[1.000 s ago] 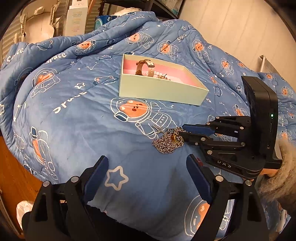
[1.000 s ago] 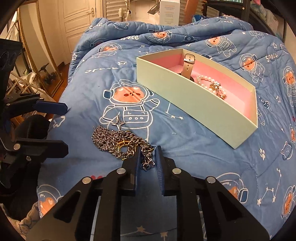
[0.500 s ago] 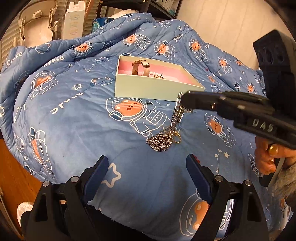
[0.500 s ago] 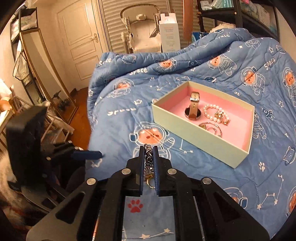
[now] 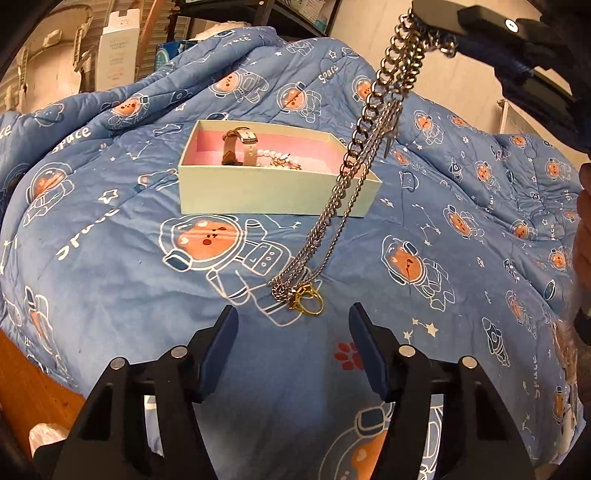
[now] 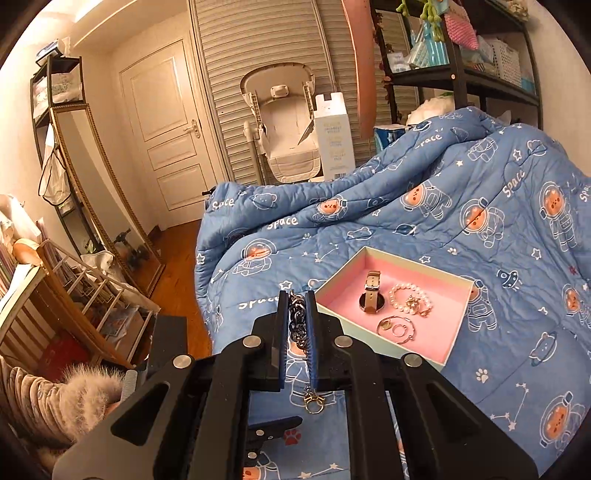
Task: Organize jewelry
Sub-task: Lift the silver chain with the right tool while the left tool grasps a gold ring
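Note:
My right gripper [image 6: 297,301] is shut on a silver chain necklace [image 5: 364,133] and holds it high above the quilt. In the left wrist view the chain hangs from the gripper [image 5: 430,24] down to its gold ring pendant [image 5: 308,301], which touches the blanket. The chain links [image 6: 297,321] show between the pads in the right wrist view. A mint box with pink lining [image 5: 273,192] holds a watch [image 5: 238,146], a pearl bracelet [image 6: 408,297] and rings. My left gripper [image 5: 290,334] is open, low and just short of the pendant.
The blue astronaut quilt [image 5: 110,266] covers the bed. The bed edge and wood floor [image 6: 177,266] lie to the left. A mirror, shelves, a baby chair [image 6: 284,122] and a white carton stand beyond the bed.
My right gripper has lifted the chain from the quilt until only the pendant end touches. The left gripper has moved slightly closer to the box.

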A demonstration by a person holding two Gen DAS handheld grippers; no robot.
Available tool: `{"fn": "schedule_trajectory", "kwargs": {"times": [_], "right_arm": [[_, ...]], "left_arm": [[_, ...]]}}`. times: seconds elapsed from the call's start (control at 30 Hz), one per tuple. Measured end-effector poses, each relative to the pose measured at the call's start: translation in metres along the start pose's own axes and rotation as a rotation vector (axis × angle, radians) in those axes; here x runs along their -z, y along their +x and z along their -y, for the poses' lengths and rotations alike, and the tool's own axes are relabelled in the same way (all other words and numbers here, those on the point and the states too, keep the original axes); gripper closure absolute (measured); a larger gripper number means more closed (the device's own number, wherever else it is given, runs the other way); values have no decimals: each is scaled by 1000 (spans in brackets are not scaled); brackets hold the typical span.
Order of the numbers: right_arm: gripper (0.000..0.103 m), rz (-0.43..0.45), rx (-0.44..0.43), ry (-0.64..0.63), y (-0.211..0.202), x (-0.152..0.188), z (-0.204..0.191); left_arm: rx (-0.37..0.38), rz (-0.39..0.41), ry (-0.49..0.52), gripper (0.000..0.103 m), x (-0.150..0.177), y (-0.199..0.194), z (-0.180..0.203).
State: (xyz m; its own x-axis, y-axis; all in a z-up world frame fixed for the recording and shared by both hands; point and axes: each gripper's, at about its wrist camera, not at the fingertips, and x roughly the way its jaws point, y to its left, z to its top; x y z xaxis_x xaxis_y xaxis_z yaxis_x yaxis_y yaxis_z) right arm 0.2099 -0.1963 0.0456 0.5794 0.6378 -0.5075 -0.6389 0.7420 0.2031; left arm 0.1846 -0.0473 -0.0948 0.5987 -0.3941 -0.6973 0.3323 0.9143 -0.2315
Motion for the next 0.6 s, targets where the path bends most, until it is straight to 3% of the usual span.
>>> {"fn": "schedule_trajectory", "kwargs": {"times": [0.27,0.43,0.57,0.6], "right_arm": [[94,54,69,17,-29,-5,17],[94,73,99,29,-43,-8,25],[94,75,115,35,-47,-7,30],[94,75,120,36,-48,-7,31]], "left_arm": [[-33,-38,55,50,-6,26,14],[-51,-39,67,62,-12,36,15],[-61,-48,85,81,-16,41,18],[-65,-53,91,80,-15,42,19]]}}
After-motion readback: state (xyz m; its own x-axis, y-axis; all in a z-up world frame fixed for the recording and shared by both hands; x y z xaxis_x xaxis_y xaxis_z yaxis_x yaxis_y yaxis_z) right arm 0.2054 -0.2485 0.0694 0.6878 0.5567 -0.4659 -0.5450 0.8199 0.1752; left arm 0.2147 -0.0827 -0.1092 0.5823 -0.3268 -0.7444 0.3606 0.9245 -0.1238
